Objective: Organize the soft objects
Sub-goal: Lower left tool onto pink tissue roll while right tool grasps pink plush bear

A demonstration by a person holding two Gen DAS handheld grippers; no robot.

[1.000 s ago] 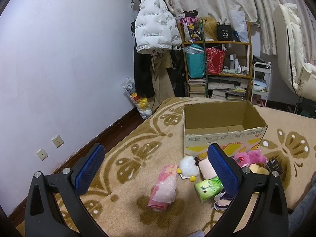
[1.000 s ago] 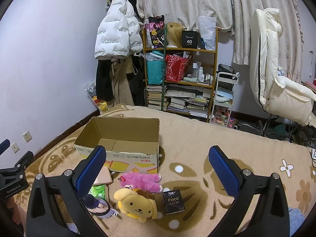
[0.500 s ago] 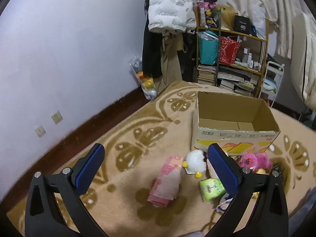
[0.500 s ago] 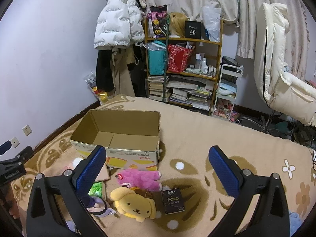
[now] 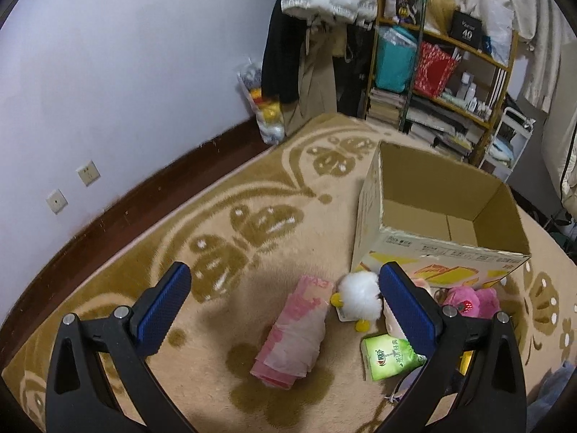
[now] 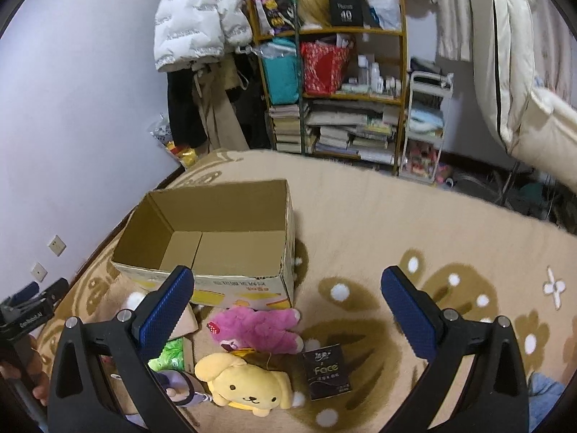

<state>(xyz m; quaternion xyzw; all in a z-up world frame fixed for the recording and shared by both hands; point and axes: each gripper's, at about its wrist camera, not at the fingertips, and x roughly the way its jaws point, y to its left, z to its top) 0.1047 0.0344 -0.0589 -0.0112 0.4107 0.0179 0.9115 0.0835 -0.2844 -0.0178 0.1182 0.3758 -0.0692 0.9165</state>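
An open, empty cardboard box (image 5: 438,216) (image 6: 216,231) stands on the patterned carpet. In front of it lie a white fluffy duck toy (image 5: 360,301), a pink tissue pack (image 5: 295,339), a green tissue pack (image 5: 387,357), a pink plush (image 6: 258,328) (image 5: 468,301), a yellow dog plush (image 6: 245,382) and a black "Face" pack (image 6: 328,370). My left gripper (image 5: 285,310) is open and empty above the pink pack and duck. My right gripper (image 6: 286,312) is open and empty above the pink plush.
A cluttered shelf (image 6: 335,83) with books and bags stands at the back, with hanging coats (image 6: 202,29) beside it. A white cart (image 6: 425,126) and a cream chair (image 6: 515,72) are at the right. The wall (image 5: 108,72) runs along the left.
Both grippers have tilted down and moved closer to the carpet and objects; the box and toys appear larger. Both stay open and empty.
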